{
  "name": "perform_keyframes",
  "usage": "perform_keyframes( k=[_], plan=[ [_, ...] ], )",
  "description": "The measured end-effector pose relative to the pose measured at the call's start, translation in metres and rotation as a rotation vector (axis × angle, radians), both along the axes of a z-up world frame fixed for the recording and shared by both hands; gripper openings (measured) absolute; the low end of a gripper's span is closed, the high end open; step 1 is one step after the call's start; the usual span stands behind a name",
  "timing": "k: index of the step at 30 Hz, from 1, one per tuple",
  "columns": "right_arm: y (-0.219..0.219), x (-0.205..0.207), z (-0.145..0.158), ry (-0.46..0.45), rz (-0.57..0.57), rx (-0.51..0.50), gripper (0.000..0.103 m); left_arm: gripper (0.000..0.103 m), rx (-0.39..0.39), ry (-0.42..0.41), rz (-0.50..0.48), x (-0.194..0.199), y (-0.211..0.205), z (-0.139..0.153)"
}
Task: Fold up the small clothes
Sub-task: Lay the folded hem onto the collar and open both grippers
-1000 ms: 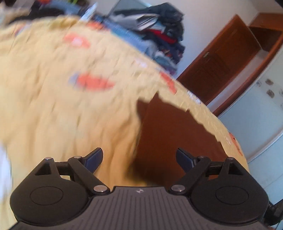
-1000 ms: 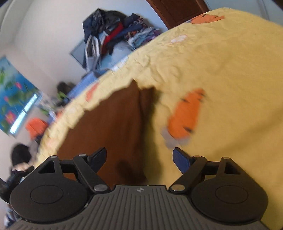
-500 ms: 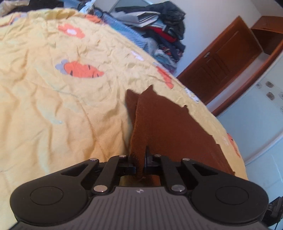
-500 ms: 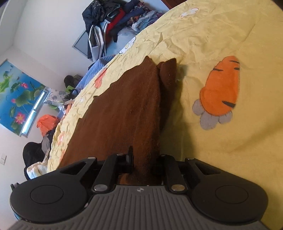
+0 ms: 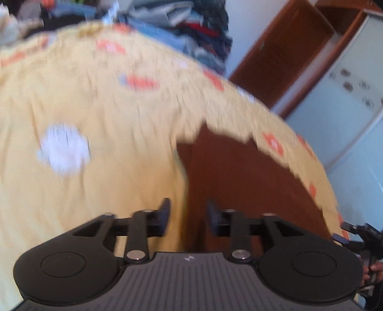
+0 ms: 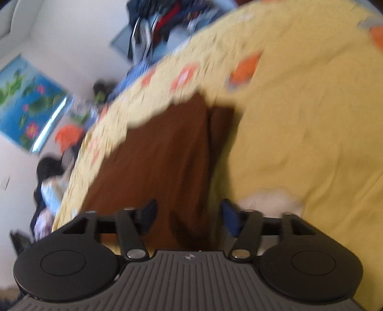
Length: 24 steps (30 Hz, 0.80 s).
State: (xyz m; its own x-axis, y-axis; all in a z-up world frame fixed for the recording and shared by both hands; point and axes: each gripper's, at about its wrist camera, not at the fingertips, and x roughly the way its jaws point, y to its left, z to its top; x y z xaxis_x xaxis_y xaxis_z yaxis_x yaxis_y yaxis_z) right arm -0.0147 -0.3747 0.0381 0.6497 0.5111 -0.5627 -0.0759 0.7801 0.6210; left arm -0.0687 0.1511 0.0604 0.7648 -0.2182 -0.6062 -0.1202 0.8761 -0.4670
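A brown garment [image 5: 241, 181] lies flat on the yellow bedspread [image 5: 95, 148], its left edge just ahead of my left gripper [image 5: 188, 215]. That gripper's jaws are opening, and the cloth lies below the gap, not pinched. In the right wrist view the same brown garment [image 6: 162, 155] stretches away from my right gripper [image 6: 189, 215], whose jaws are also opening above the cloth's near right edge, with a narrow folded strip [image 6: 222, 124] along that side. Both views are blurred. The other gripper's tip [image 5: 354, 232] shows at the left view's right edge.
A heap of clothes [image 5: 198, 31] is piled beyond the bed's far side, also seen as a clothes pile [image 6: 158, 21] in the right view. A brown wooden door [image 5: 287, 55] and a pale wardrobe [image 5: 347, 114] stand to the right. More clutter [image 6: 47, 181] lies beside the bed.
Half a second ago both grippers were shut on the brown garment's near edge. Now both have let go, their jaws stand apart, and both have pulled back and lifted from the cloth.
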Motion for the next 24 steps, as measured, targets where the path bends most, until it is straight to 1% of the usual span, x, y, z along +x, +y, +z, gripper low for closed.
perform_keyframes(
  k=[1,2,3,4,6,7,8,9,11,12,13,14,15,16,17,18,20,22,24],
  plan=[
    [-0.002,0.011,0.009,-0.040,-0.025,0.001,0.076,0.077,0.042,-0.051,0.045,0.012,0.003,0.012],
    [-0.001,0.026,0.017,-0.069,-0.020,-0.002,0.076,0.092,0.091,-0.090,0.078,0.025,0.002,0.020],
    [0.004,0.043,0.021,-0.089,-0.005,-0.012,0.076,0.092,0.136,-0.108,0.085,0.042,0.000,0.025],
    [0.011,0.063,0.023,-0.093,0.001,-0.040,0.076,0.091,0.177,-0.091,0.080,0.065,-0.004,0.028],
    [0.032,0.102,0.022,-0.067,0.025,-0.133,0.076,0.089,0.210,-0.022,0.054,0.115,-0.013,0.023],
    [0.042,0.120,0.018,-0.054,0.045,-0.176,0.076,0.084,0.223,-0.004,0.030,0.137,-0.020,0.017],
    [0.053,0.135,0.014,-0.040,0.061,-0.214,0.076,0.071,0.240,0.019,0.017,0.155,-0.027,0.011],
    [0.064,0.148,0.008,-0.026,0.079,-0.253,0.075,0.062,0.260,0.057,0.001,0.172,-0.035,0.004],
    [0.085,0.165,-0.002,0.002,0.121,-0.315,0.070,0.062,0.303,0.109,-0.074,0.198,-0.053,-0.012],
    [0.096,0.170,-0.008,0.011,0.147,-0.345,0.068,0.057,0.326,0.145,-0.102,0.207,-0.063,-0.024],
    [0.104,0.174,-0.016,0.027,0.171,-0.364,0.062,0.053,0.338,0.172,-0.115,0.213,-0.068,-0.031],
    [0.110,0.174,-0.021,0.020,0.192,-0.376,0.051,0.044,0.377,0.125,-0.122,0.211,-0.075,-0.034],
    [0.115,0.171,-0.022,-0.023,0.214,-0.392,0.042,0.008,0.388,0.105,-0.164,0.211,-0.081,-0.035],
    [0.117,0.172,-0.024,-0.010,0.228,-0.379,0.019,0.007,0.377,0.092,-0.177,0.210,-0.083,-0.033],
    [0.114,0.169,-0.021,-0.018,0.208,-0.356,0.019,0.004,0.390,0.070,-0.153,0.208,-0.084,-0.030],
    [0.110,0.163,-0.016,-0.046,0.190,-0.340,0.019,0.004,0.406,0.030,-0.134,0.203,-0.084,-0.023],
    [0.098,0.154,0.001,-0.101,0.155,-0.283,0.018,0.004,0.404,-0.040,-0.129,0.198,-0.082,-0.007],
    [0.084,0.146,0.014,-0.135,0.118,-0.237,0.018,0.004,0.405,-0.067,-0.148,0.202,-0.084,0.006],
    [0.072,0.148,0.010,-0.124,0.080,-0.239,0.018,0.004,0.438,-0.070,-0.157,0.212,-0.091,0.005]
  ],
)
